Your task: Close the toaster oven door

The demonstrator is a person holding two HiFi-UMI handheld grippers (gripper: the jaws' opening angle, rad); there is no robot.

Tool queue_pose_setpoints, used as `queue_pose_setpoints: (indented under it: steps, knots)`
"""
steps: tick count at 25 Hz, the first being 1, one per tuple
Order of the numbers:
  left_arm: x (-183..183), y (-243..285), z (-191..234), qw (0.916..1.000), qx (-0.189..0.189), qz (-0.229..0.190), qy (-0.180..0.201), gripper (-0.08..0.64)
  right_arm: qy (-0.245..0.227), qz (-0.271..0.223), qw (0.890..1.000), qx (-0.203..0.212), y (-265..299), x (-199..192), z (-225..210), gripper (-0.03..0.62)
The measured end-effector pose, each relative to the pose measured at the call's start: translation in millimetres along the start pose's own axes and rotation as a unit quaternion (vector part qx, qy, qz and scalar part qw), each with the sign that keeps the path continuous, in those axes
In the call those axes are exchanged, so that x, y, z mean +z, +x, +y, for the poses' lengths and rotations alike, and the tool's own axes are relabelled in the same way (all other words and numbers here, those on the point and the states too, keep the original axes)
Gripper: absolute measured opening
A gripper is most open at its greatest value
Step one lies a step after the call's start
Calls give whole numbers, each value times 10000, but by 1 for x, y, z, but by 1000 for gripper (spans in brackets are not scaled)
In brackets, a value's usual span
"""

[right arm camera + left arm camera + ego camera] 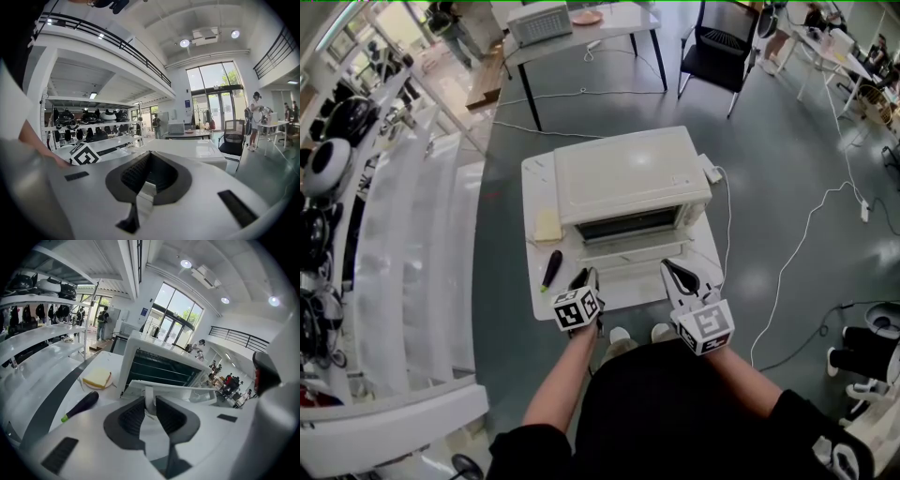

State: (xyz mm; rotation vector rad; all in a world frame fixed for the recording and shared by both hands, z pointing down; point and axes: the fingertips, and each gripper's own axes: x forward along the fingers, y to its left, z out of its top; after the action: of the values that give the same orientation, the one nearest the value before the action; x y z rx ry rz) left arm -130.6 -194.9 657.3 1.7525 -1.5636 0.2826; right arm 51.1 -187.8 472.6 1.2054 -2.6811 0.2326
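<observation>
Open door (628, 258) of toaster oven (628, 173) juts forward, filling tabletop (539, 183) front. Left strip: bread (547, 225), dark-handled tool (551, 270) obstruct. Right strip narrow, bare. Overhead free.

White toaster oven (633, 178) (door (630, 255) open)

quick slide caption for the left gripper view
Left gripper clamps the handle of the open toaster oven door; bread slice and black tool lie beside it.
</observation>
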Motion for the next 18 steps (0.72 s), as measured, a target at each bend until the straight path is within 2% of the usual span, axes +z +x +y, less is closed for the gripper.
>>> queue_pose_setpoints:
  steps: [10, 18]
  knots:
    - [26, 7, 0, 9998, -57, -205, -48, 87, -15, -54, 10000, -72, 1, 4, -7, 21]
    - [37, 11, -2, 9997, -39, -248, 70, 87, -41, -16, 9999, -133, 2, 2, -12, 21]
